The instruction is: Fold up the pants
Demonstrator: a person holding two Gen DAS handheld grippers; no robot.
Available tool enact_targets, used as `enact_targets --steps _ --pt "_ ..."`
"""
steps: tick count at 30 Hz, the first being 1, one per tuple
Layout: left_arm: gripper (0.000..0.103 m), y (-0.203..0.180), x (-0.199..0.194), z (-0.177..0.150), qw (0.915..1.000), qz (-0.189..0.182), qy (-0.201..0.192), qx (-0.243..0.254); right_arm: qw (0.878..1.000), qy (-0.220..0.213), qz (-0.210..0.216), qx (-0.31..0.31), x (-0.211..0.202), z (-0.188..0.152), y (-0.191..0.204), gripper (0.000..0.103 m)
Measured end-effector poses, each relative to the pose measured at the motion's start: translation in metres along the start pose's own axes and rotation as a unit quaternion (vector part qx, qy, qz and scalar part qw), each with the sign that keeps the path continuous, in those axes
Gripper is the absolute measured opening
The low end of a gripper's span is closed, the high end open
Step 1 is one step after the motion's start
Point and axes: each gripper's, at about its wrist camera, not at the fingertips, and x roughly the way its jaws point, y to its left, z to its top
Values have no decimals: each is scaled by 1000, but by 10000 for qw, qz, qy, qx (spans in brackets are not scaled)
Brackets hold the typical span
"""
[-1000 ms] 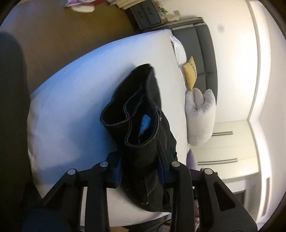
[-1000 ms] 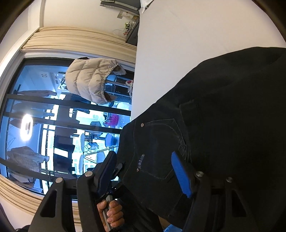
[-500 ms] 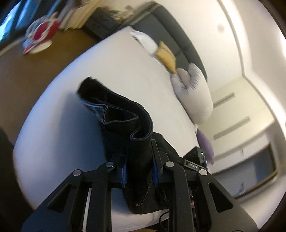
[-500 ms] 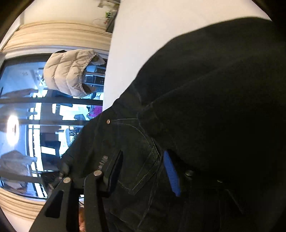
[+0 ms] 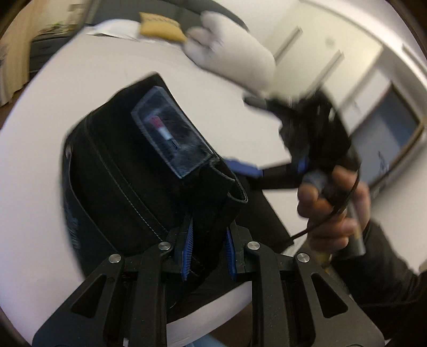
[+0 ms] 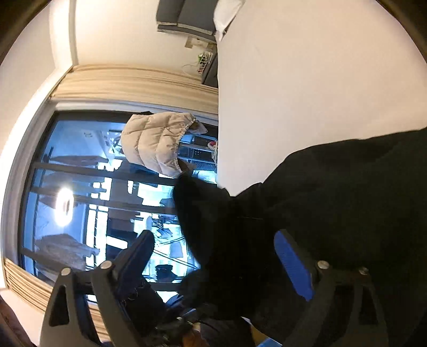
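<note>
Black pants lie bunched on the white bed, with a grey waistband label facing up. My left gripper is shut on a thick fold of the waistband near the bed's front edge. In the left wrist view my right gripper reaches in from the right, held by a hand, its blue pad at the pants' edge. In the right wrist view my right gripper stands wide open, with black pants cloth lying between its fingers.
A white rolled pillow and a yellow cushion lie at the head of the bed. A beige puffer jacket hangs by the large window. A dark headboard is beyond the bed.
My left gripper has turned and lifted with the waistband still in it, so the label now faces up. My right gripper has opened wide and let go of the pants.
</note>
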Motion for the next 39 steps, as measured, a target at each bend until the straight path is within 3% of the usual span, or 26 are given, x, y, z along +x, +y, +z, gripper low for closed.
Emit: enact_targets --steps 4,9,13,14,25,31,39 --pt "19 -32 31 -8 9979 37 361 541 9984 216 -492 -175 1 -12 -8 97" --pt "18 -68 59 -17 9907 86 650 1196 9900 527 -1267 -329 15 -21 -27 73" --pt "18 -76 74 -8 9906 46 697 1173 9900 468 -1332 2 8 -18 -53 24" --pt "18 -68 76 -2 9907 32 692 1167 9905 415 -1312 66 3 -18 -57 19" --pt "18 -44 58 -4 9892 -208 644 1300 9874 -212 -1549 -241 -17 -23 -43 16" --pt "18 -65 79 8 9858 -452 665 1474 9838 -508 -1701 -263 -51 -19 -41 15" --pt "18 -61 105 17 9817 -582 868 1590 9811 -649 -1825 -53 -77 -17 -64 15"
